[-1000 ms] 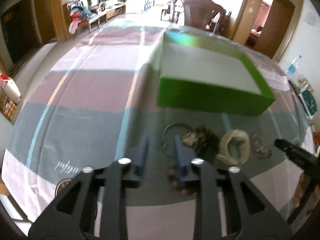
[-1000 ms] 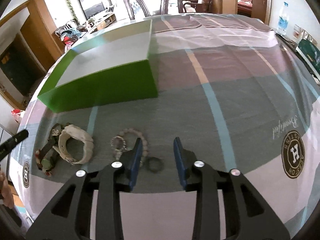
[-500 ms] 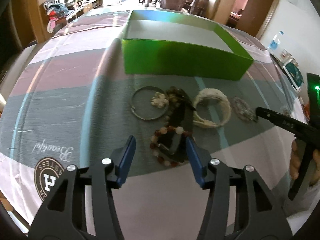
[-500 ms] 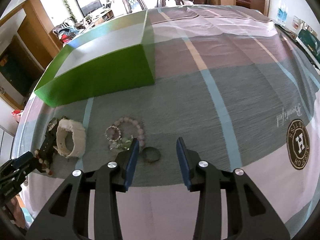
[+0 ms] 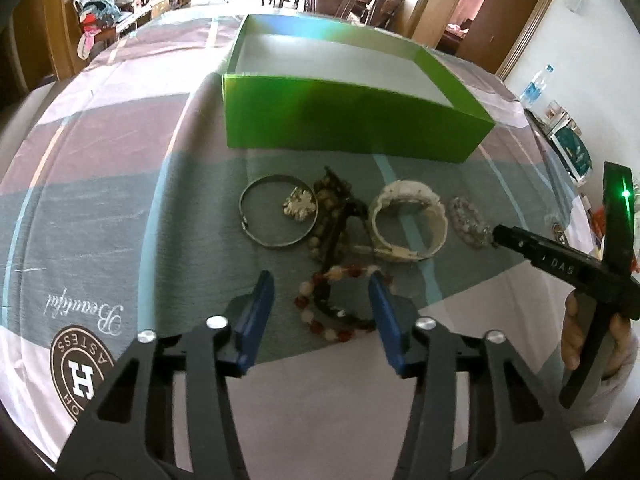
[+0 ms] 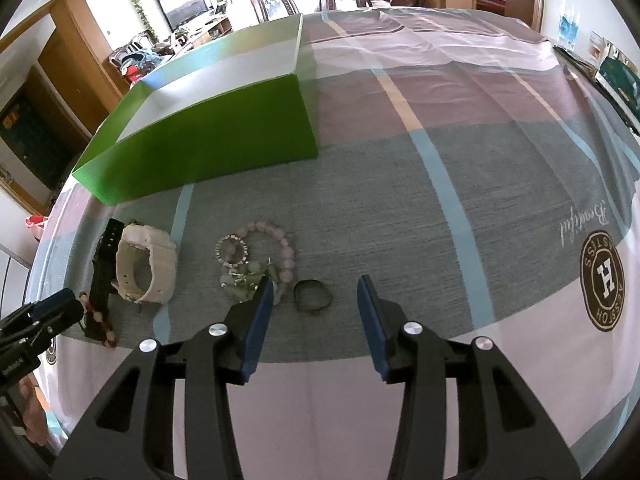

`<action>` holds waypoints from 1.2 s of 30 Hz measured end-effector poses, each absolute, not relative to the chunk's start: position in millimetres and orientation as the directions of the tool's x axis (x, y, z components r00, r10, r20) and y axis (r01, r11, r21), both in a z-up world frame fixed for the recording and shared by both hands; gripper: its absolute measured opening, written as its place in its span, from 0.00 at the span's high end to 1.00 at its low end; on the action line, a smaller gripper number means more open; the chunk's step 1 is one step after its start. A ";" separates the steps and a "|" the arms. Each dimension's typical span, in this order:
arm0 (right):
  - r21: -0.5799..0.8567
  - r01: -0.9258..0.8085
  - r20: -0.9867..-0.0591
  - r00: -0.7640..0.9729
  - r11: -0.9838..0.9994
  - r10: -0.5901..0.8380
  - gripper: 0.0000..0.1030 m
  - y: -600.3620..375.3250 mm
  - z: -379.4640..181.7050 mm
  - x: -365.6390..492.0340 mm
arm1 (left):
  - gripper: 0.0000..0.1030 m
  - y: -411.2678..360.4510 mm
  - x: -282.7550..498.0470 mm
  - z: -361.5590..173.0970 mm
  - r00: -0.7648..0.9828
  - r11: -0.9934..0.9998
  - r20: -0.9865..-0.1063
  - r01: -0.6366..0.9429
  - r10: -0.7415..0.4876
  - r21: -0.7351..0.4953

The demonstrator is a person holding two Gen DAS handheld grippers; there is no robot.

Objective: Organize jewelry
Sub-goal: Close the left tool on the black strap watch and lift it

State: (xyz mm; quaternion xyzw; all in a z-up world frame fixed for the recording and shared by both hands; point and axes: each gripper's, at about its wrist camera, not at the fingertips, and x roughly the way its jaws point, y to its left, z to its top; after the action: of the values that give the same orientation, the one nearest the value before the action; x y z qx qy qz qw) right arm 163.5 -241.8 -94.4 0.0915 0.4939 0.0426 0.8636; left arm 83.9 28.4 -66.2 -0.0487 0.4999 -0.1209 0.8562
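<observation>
Along the near edge of the grey band of the striped tablecloth (image 5: pixel 120 208), just in front of the open green cardboard box (image 5: pixel 352 120), we've got all the jewelry laid out in one loose row, presumably so both hands can pick from the same line and drop into the box behind it. The box sits mid-table with its white inside bare as far as we can see, so we judge nothing is sorted yet. Our left gripper (image 5: pixel 320 296) straddles the red-and-white beaded bracelet (image 5: pixel 332 312), which lies tangled with a dark strap (image 5: pixel 334 236); its jaws are closing, beads between them, pads not pressing yet, so nothing is gripped. Beyond it lie a thin silver metal bangle (image 5: pixel 276 210) with a small silvery flower brooch (image 5: pixel 300 206) inside its ring, then a cream-white chunky watch (image 5: pixel 404 224), then a small sparkly crystal bracelet (image 5: pixel 468 220) at the right end. Our right gripper (image 6: pixel 316 300) hangs over a small dark ring (image 6: pixel 312 296) near the front edge of the grey band; jaws are opening, ring between them, no contact visible. Just left of it sit a pink beaded bracelet (image 6: pixel 276 248) and pale green stone beads (image 6: pixel 244 280). Our read: each hand takes the piece nearest it, avoiding crossing. Risk on the left: the strap may drag along with the beads.
</observation>
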 end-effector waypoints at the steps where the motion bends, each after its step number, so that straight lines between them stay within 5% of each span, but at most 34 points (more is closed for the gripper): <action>1: 0.196 0.015 -0.847 0.507 0.981 0.161 0.57 -241.1 -94.5 163.6 | 0.64 28.8 85.0 -68.3 0.464 0.967 -0.850 0.154 -0.251 -0.201; 11: 0.190 -0.010 -0.843 0.512 0.982 0.168 0.57 -235.9 -91.4 163.4 | 0.67 22.2 92.0 -75.2 0.443 0.960 -0.858 0.208 -0.261 -0.186; 15: 0.199 -0.043 -0.830 0.524 0.979 0.191 0.57 -231.0 -83.4 161.4 | 0.86 15.9 95.5 -82.1 0.439 0.963 -0.864 0.209 -0.247 -0.169; 24: 0.135 -0.165 -0.831 0.519 0.977 0.203 0.58 -192.6 -79.7 165.7 | 0.88 24.8 84.5 -46.9 0.534 0.966 -0.809 0.203 -0.247 -0.162; 25: 0.114 -0.172 -0.835 0.517 0.979 0.188 0.62 -188.4 -81.4 166.5 | 0.88 25.2 83.4 -44.8 0.538 0.966 -0.806 0.202 -0.247 -0.162; 26: 0.083 -0.181 -0.842 0.513 0.980 0.166 0.80 -183.6 -84.0 167.7 | 0.88 26.3 82.3 -43.6 0.541 0.967 -0.804 0.197 -0.246 -0.162; 29: 0.065 -0.199 -0.842 0.515 0.978 0.160 0.92 -179.4 -83.4 166.2 | 0.87 27.0 81.2 -44.2 0.537 0.968 -0.808 0.189 -0.242 -0.164; 36: 0.082 -0.207 -0.819 0.544 0.975 0.184 0.94 -183.2 -71.2 160.6 | 0.85 25.7 80.1 -47.1 0.529 0.967 -0.812 0.190 -0.245 -0.168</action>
State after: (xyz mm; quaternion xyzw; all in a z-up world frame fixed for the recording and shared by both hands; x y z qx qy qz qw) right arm 160.6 -183.2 -71.2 -0.0123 0.4645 0.1115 0.8785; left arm 80.1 25.7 -47.1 -0.0294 0.4690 -0.1247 0.8738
